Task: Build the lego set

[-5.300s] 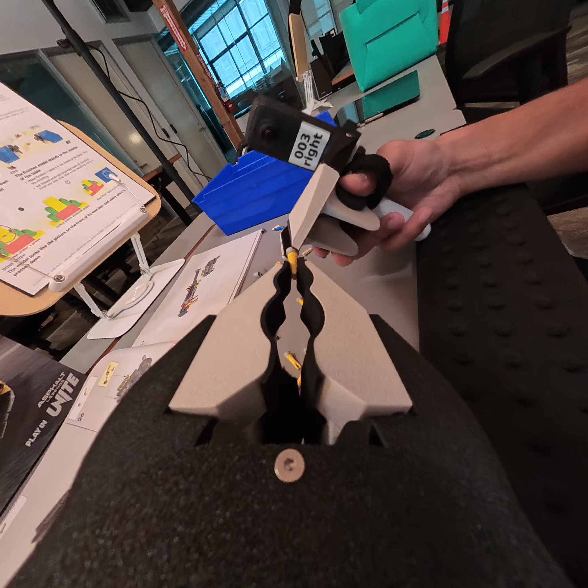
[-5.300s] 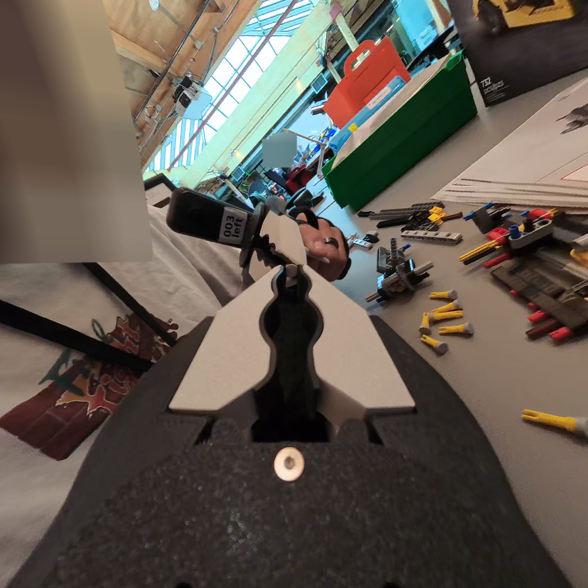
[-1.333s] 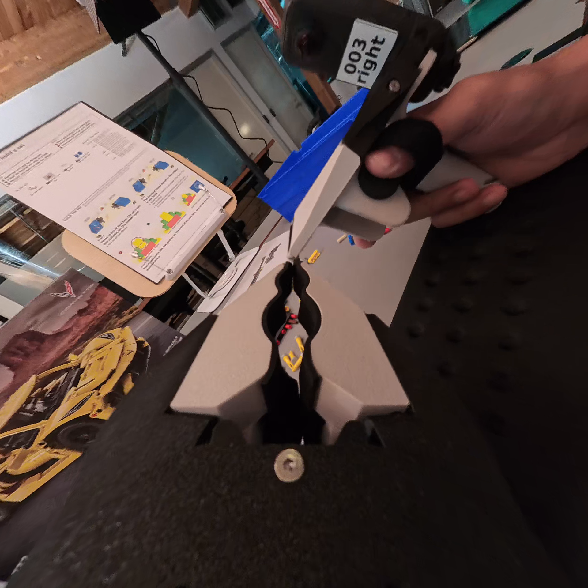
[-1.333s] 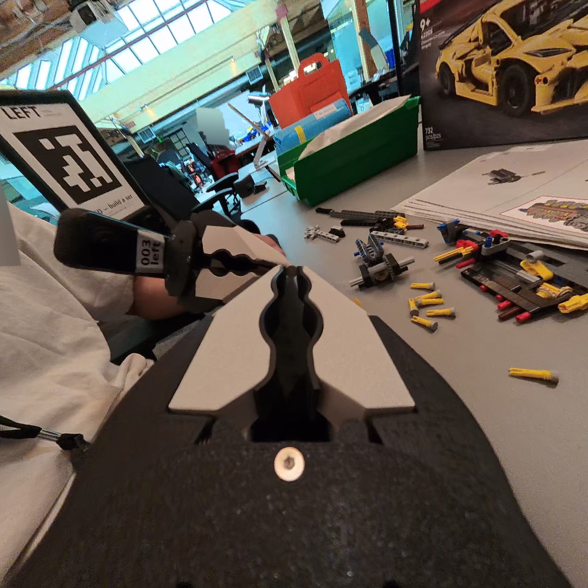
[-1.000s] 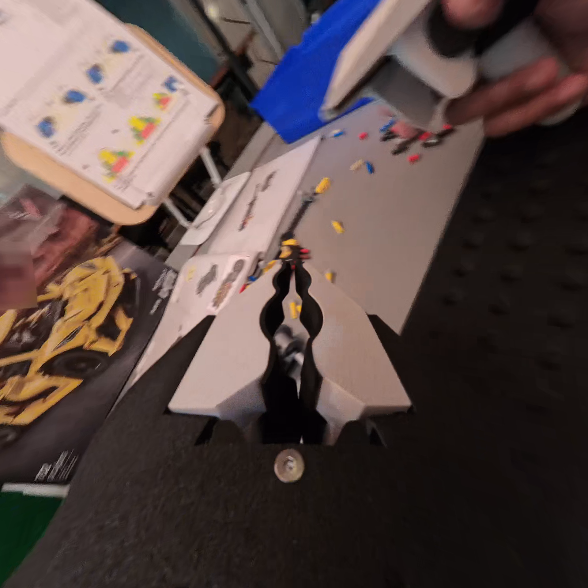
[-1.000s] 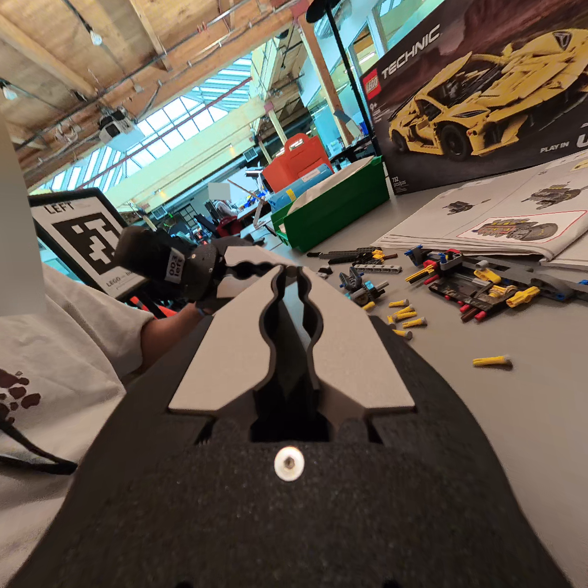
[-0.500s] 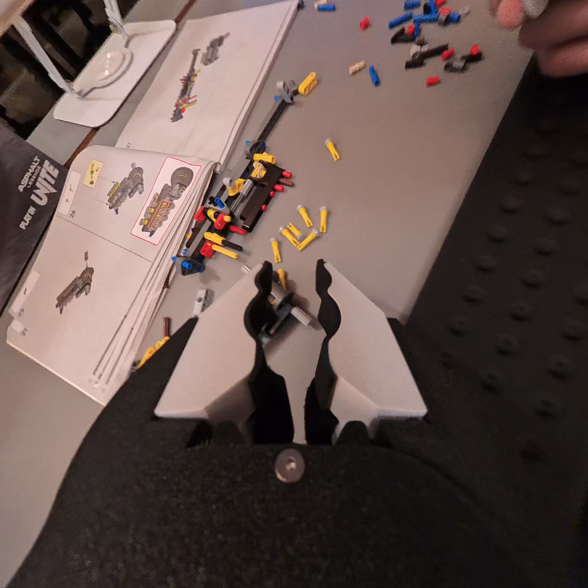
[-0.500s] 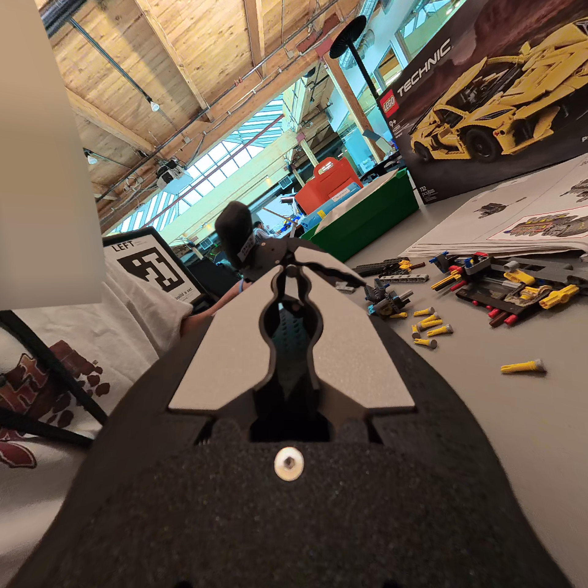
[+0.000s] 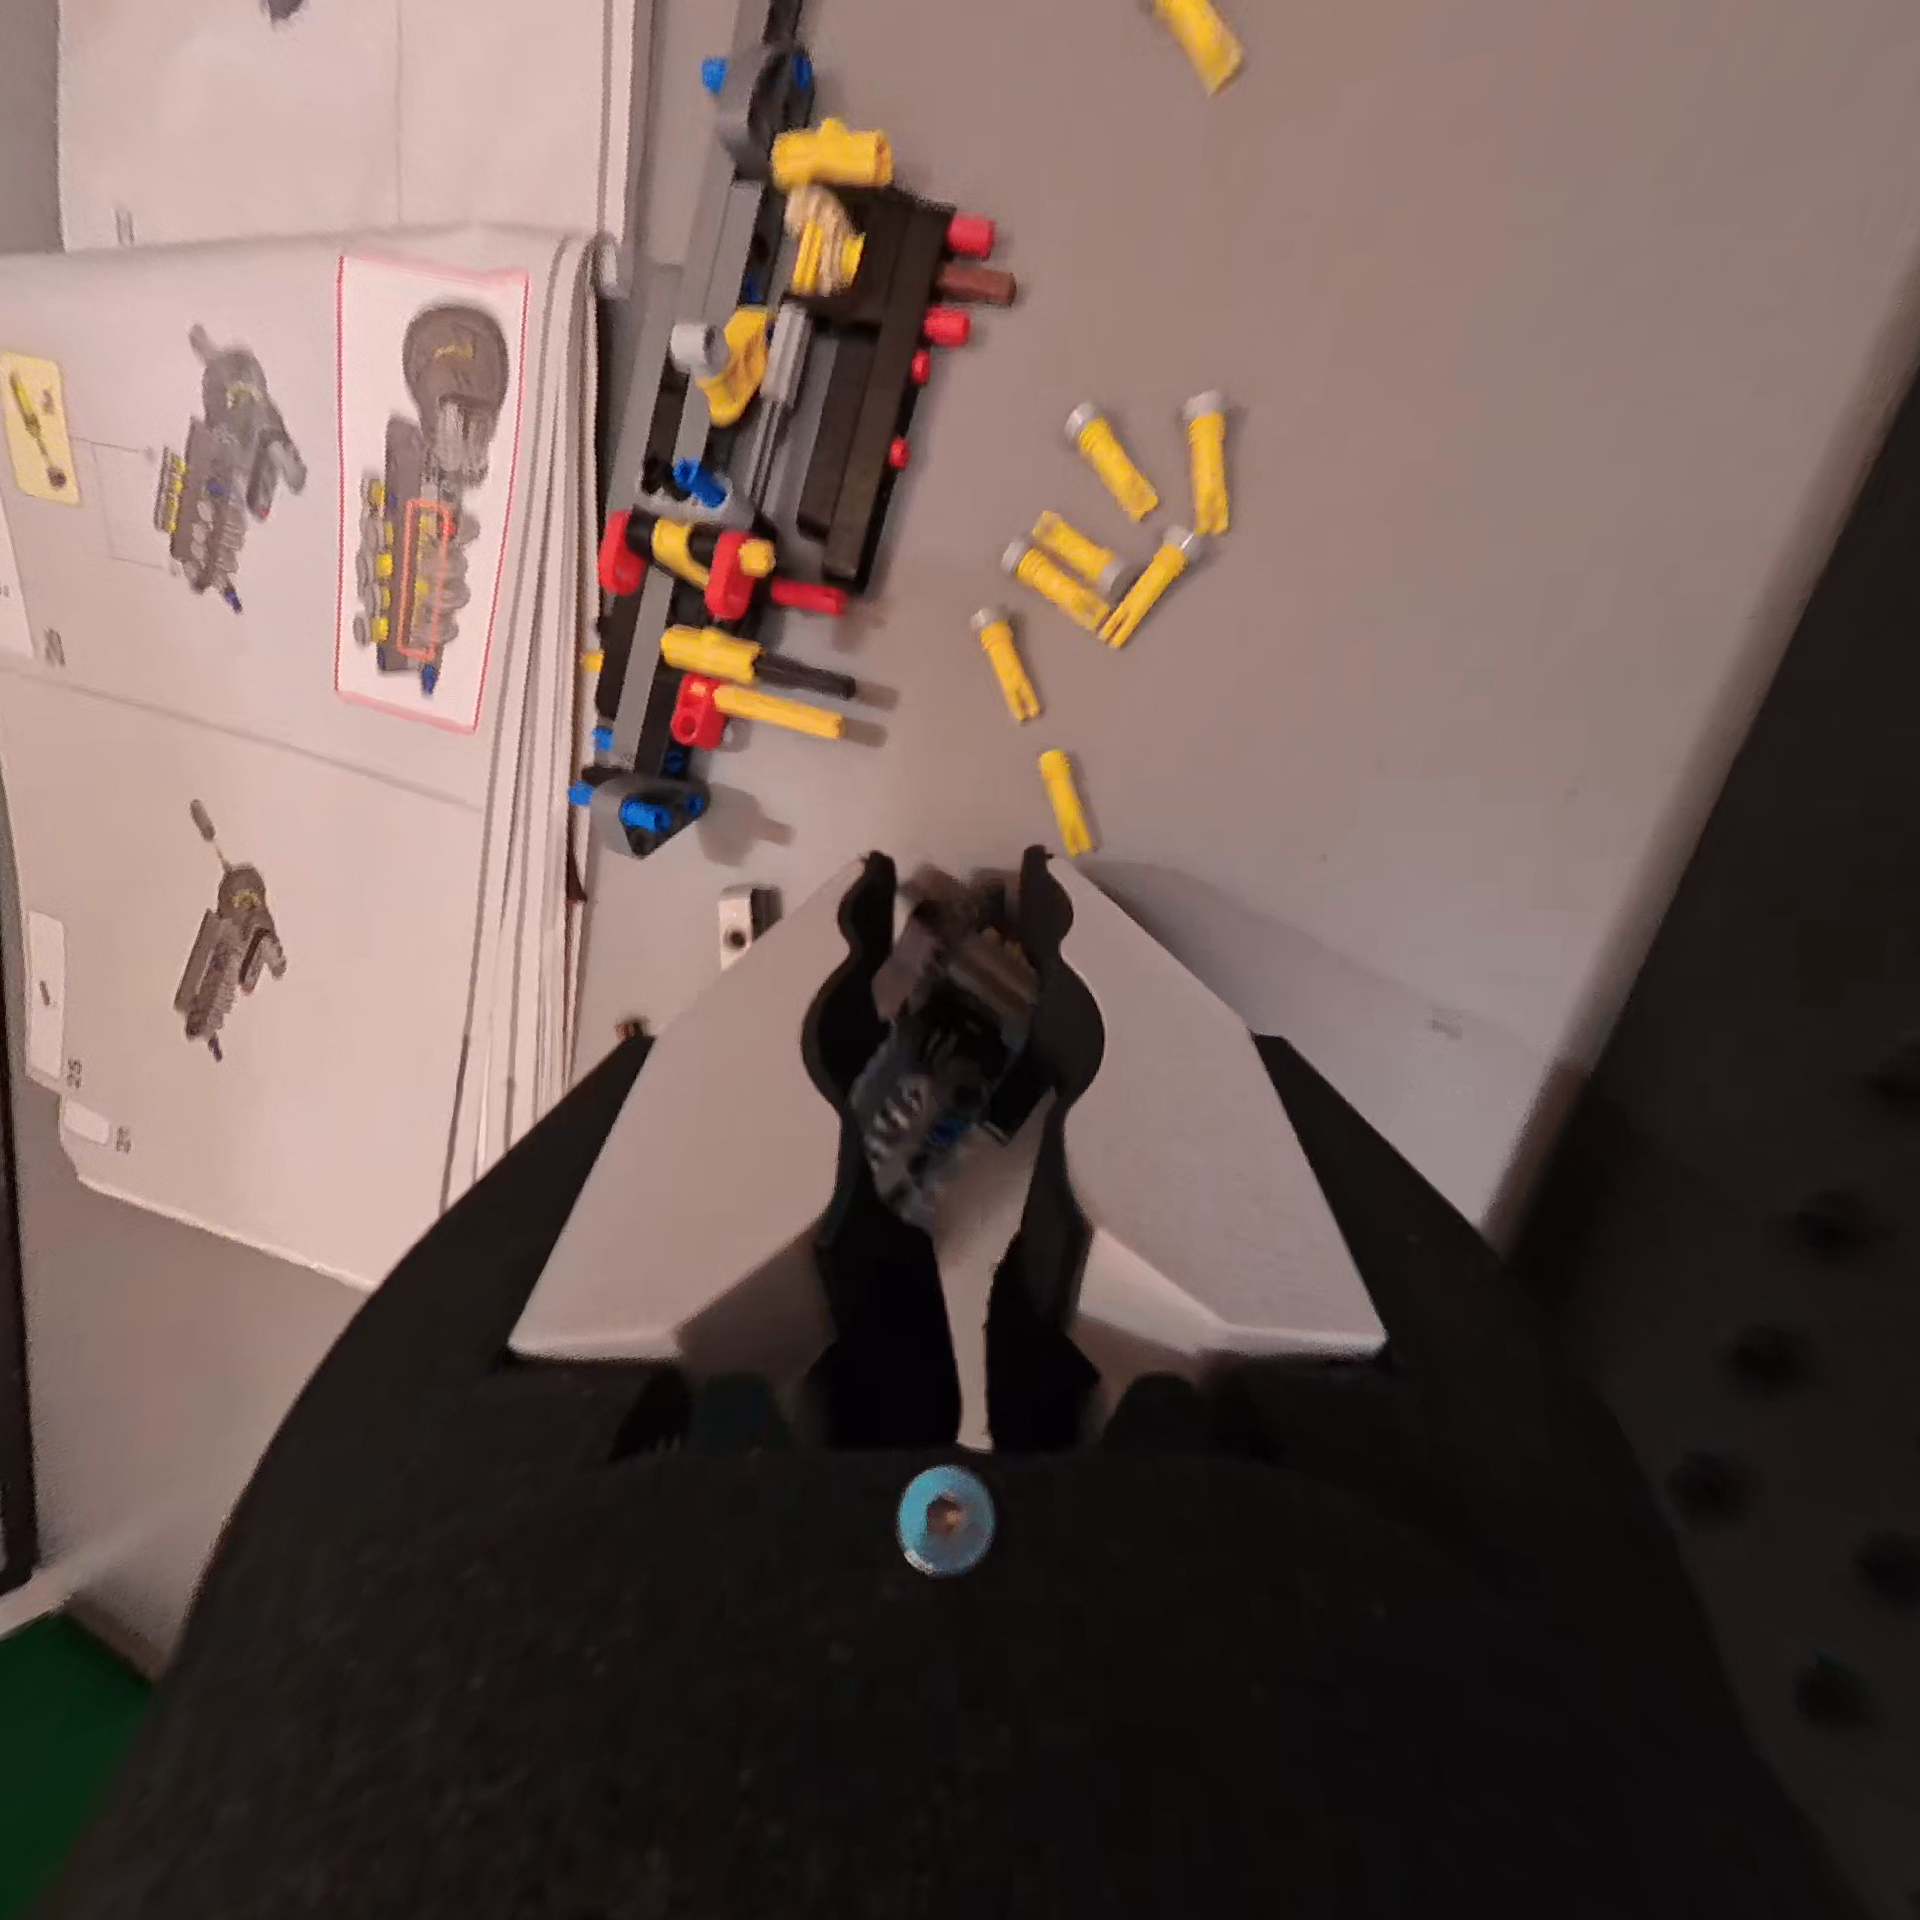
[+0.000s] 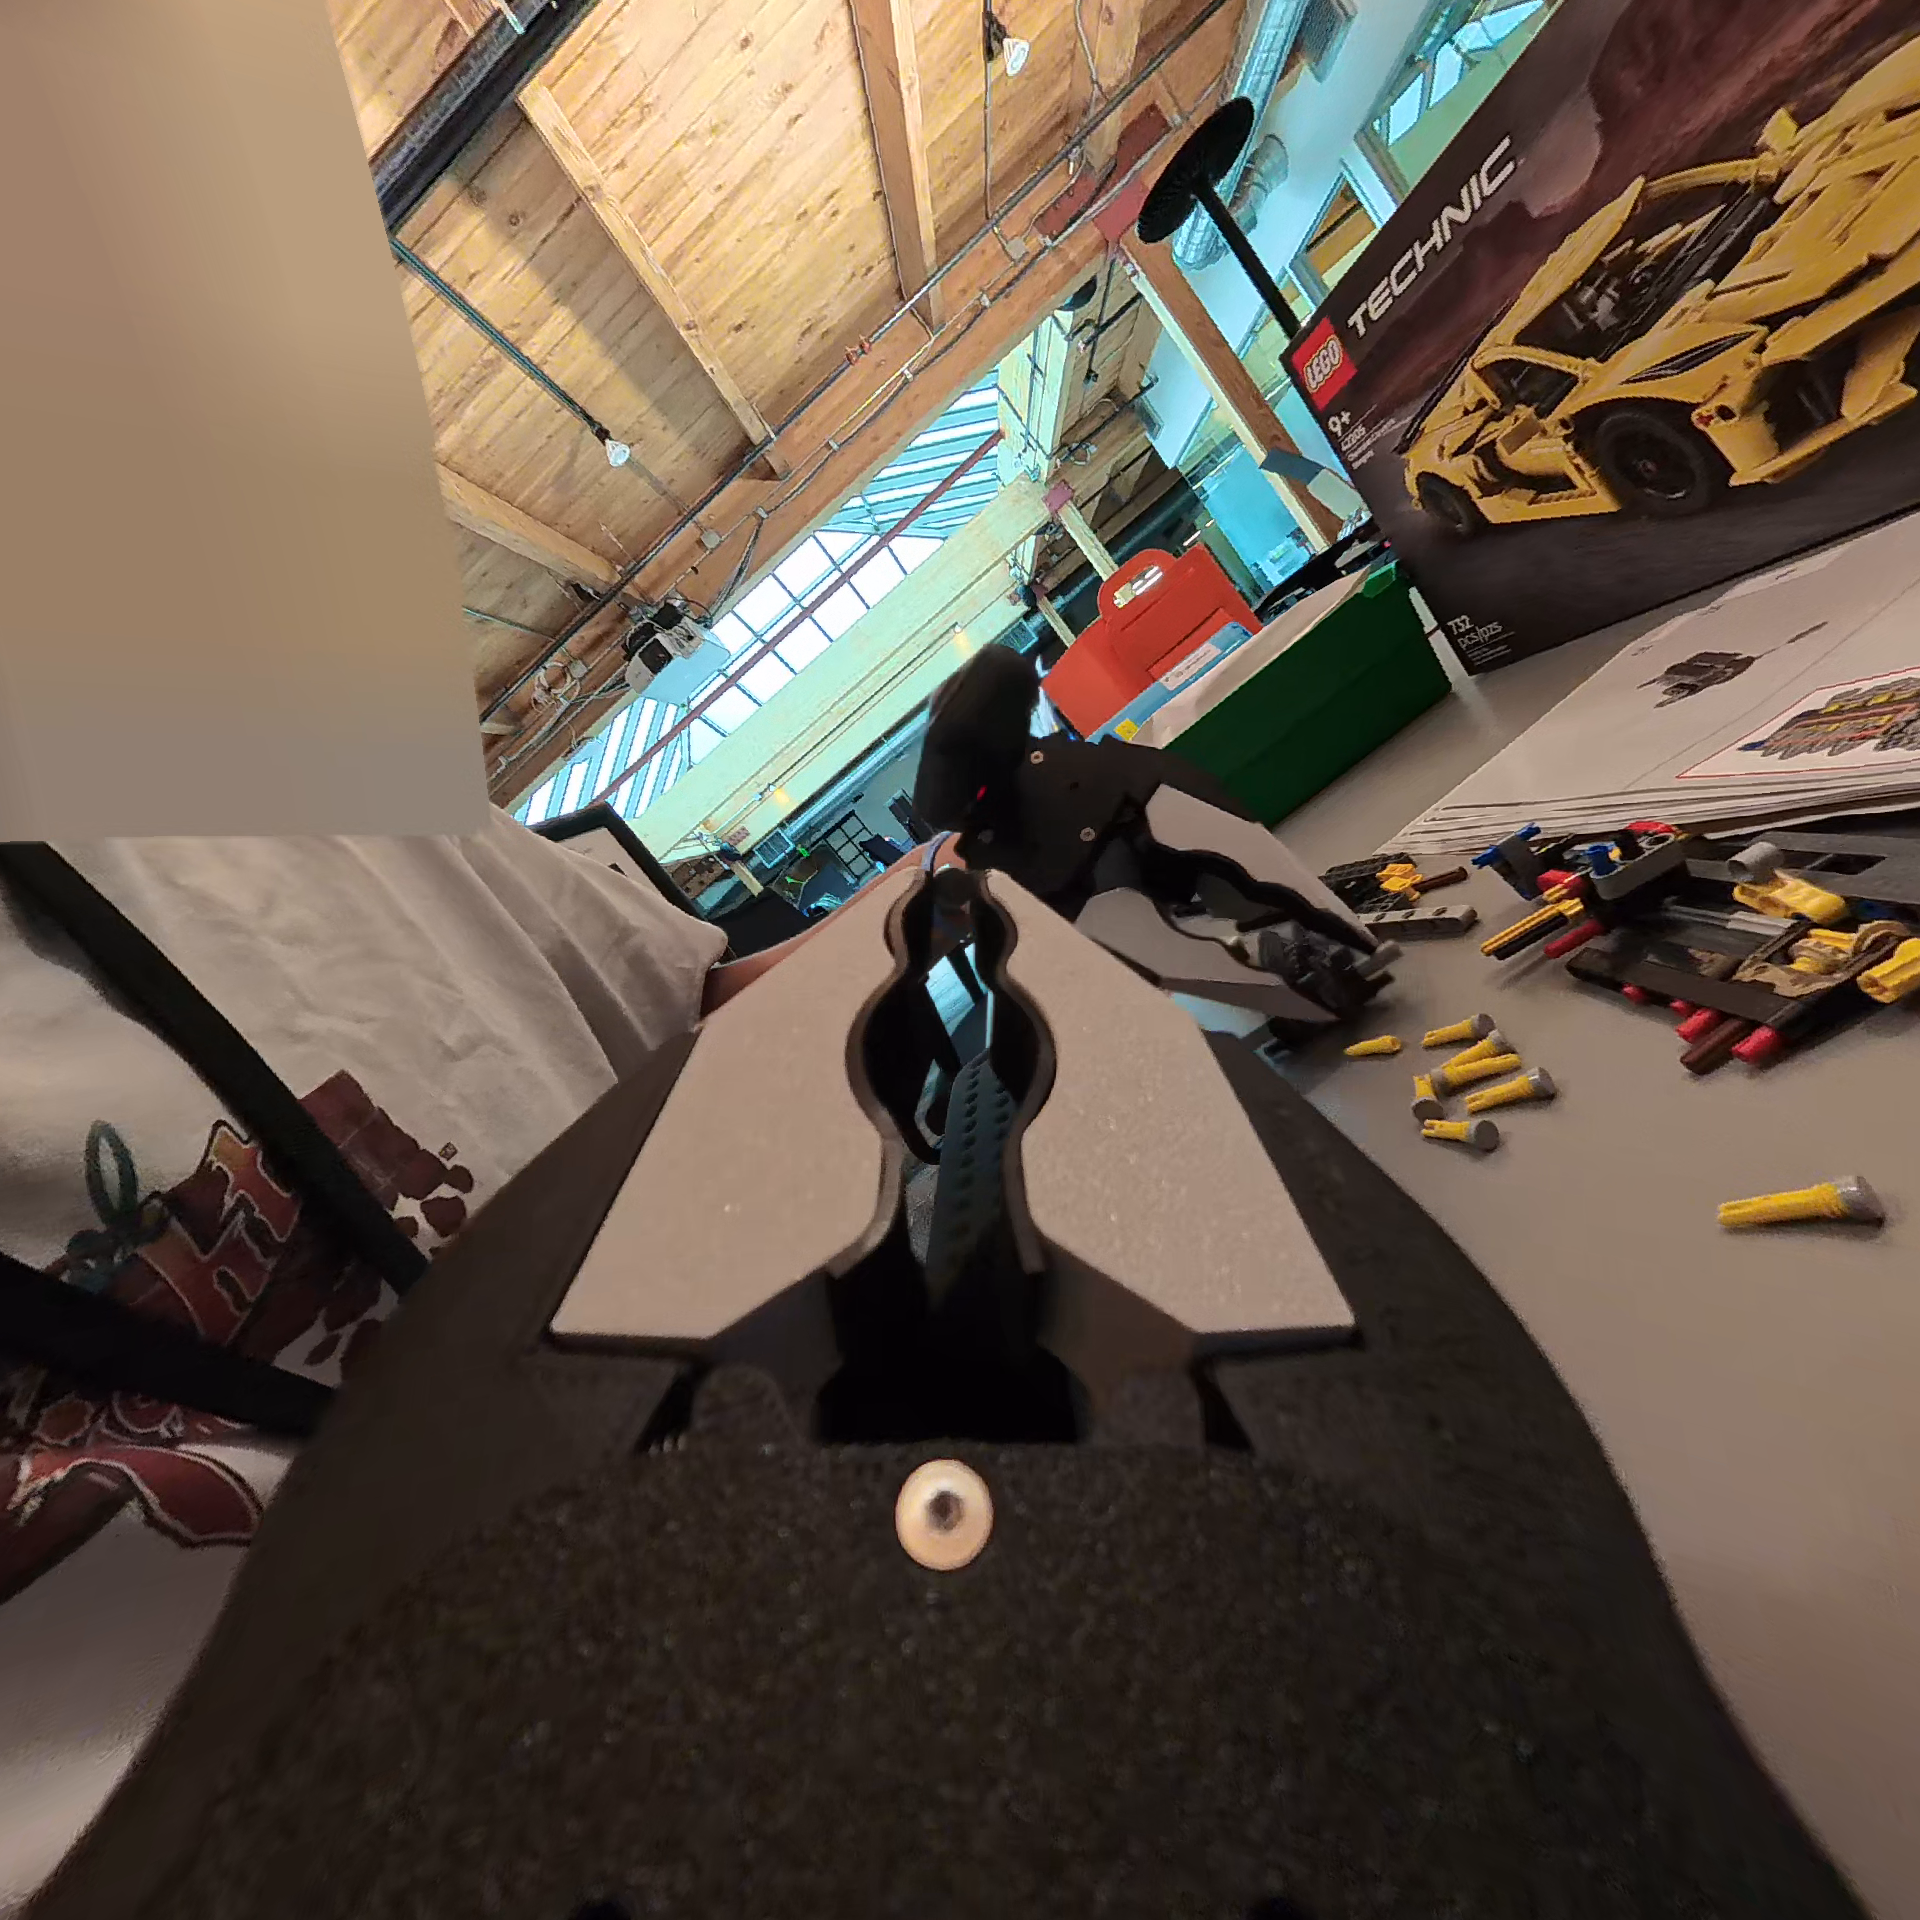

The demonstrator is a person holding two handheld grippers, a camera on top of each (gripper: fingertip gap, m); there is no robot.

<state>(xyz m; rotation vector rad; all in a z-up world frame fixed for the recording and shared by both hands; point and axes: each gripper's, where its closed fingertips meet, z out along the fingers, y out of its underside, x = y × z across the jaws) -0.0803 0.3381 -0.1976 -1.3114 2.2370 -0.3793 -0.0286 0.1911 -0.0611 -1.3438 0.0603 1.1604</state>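
We are bringing the left gripper down over the small dark gear sub-assembly on the grey table. Its fingers are standing apart with the piece lying in the gap between them; the blur keeps us from saying whether either pad is touching it, so we are treating it as not yet clamped. In the right wrist view the same piece is sitting at the tips of that gripper, on the table surface.

The right gripper is hanging back near the body, tips pointing up and away from the parts. Its fingers are drawn nearly together at the tips and nothing shows between them.

Ahead and to the left of the left gripper is lying the long black-and-grey chassis build, edge against the open instruction booklet farther left. Ahead and to the right, loose yellow pins are lying scattered, one of them just beyond the right fingertip.

To do this pick well, we judge that we should be centring the sub-assembly between the pads before closing, squeezing across its solid body and not across protruding axles or gear teeth, which could let it twist. Closing slowly should keep it from skating on the smooth table. We should also be keeping the fingertip clear of the nearest pin so it is not swept along or trapped.
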